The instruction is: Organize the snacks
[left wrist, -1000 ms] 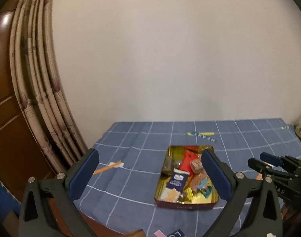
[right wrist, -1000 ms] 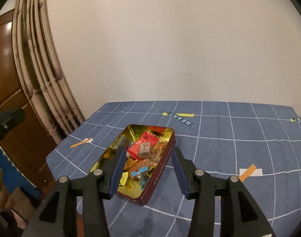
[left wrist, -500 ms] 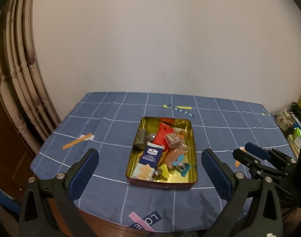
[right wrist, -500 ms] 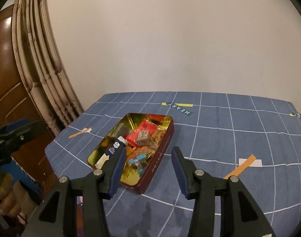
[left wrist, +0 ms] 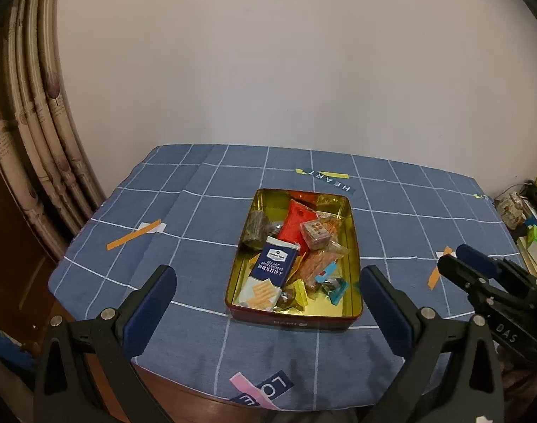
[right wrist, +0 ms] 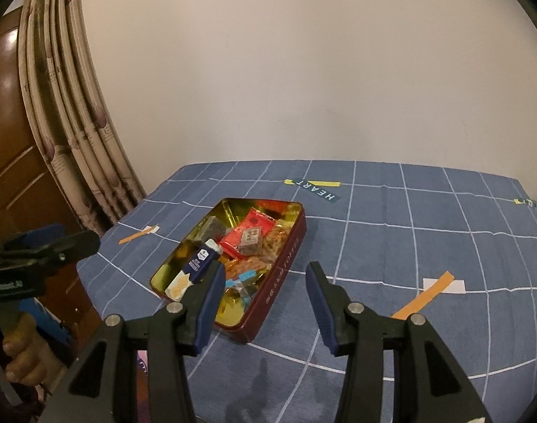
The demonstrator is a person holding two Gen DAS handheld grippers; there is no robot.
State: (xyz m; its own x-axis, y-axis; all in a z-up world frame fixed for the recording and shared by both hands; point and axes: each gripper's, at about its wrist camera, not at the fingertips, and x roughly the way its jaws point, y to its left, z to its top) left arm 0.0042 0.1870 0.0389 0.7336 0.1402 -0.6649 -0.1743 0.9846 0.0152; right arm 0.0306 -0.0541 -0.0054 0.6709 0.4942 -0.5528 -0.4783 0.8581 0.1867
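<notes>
Here the left tool stands released, wide, just before the red tin of snacks on the counter. Right of the tin, the right tool is released too, narrower. The loose cracker packet may slip if pinched by its edge.
</notes>
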